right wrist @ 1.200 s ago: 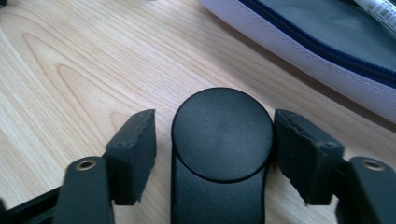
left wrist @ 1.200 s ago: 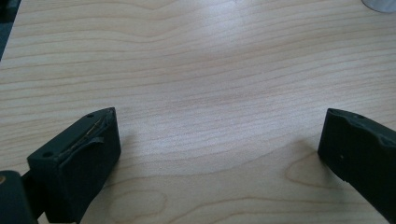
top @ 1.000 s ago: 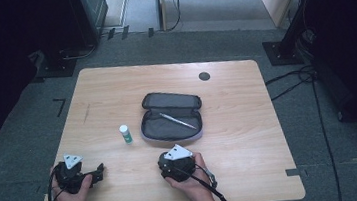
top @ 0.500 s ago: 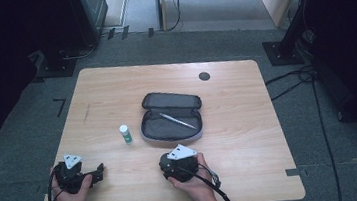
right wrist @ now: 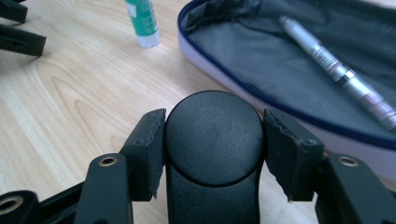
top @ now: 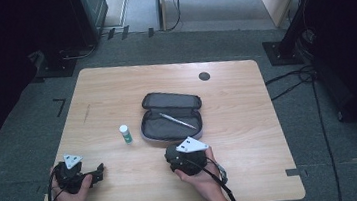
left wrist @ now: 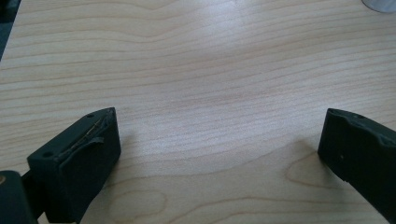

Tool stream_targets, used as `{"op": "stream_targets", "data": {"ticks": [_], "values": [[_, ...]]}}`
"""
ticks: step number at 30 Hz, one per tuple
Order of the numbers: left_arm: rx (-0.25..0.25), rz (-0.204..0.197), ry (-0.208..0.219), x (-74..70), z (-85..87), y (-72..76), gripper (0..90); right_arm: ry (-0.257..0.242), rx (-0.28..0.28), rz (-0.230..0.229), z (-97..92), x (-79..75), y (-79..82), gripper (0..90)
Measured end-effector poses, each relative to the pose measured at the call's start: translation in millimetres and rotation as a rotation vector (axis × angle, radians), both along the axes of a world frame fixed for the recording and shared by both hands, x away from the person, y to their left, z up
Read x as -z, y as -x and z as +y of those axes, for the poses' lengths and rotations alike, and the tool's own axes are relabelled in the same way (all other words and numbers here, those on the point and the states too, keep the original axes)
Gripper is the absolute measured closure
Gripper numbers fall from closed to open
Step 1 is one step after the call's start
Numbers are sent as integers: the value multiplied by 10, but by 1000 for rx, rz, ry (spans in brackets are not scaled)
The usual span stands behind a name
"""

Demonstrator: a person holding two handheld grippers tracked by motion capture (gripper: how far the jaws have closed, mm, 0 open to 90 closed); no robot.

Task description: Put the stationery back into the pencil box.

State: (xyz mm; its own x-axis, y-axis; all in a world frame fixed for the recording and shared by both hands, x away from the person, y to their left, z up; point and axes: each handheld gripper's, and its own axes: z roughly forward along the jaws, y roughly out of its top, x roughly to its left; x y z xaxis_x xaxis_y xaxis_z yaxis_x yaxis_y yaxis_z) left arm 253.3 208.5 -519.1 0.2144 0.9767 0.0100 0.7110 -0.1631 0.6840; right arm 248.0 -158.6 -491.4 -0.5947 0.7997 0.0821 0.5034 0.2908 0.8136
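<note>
The right gripper (top: 186, 156) has edged up and in toward the open pencil case (top: 172, 115) compared with a second ago, while the left gripper (top: 98, 170) is sitting put near the tabletop's (top: 249, 123) near left corner. So I'm guessing the right hand is carrying its load over to the case. In the right gripper view its jaws are pressing on both sides of a round black object (right wrist: 214, 140), about half closed, so it's gripping that; can't tell what the thing actually is, some black cylinder or cap. It's sitting dead centre between the pads, with the case's near rim right behind it and a silver pen (right wrist: 341, 74) lying inside. A green-and-white glue stick (top: 126, 134) is standing just left of the case. Left jaws are hanging wide open over bare wood, holding nothing.
</note>
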Motion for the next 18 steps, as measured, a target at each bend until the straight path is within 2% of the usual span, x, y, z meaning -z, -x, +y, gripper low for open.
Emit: {"op": "stream_targets", "data": {"ticks": [6, 11, 18], "values": [[0, 0, 0, 0, 0, 0, 0, -14, 8, -14, -61, -136, -109, 419], [0, 0, 0, 0, 0, 0, 0, -6, -1, -23, -71, -231, -240, 419], [0, 0, -1, 0, 1, 0, 0, 2, -29, -17, 15, -317, -463, 419]]}}
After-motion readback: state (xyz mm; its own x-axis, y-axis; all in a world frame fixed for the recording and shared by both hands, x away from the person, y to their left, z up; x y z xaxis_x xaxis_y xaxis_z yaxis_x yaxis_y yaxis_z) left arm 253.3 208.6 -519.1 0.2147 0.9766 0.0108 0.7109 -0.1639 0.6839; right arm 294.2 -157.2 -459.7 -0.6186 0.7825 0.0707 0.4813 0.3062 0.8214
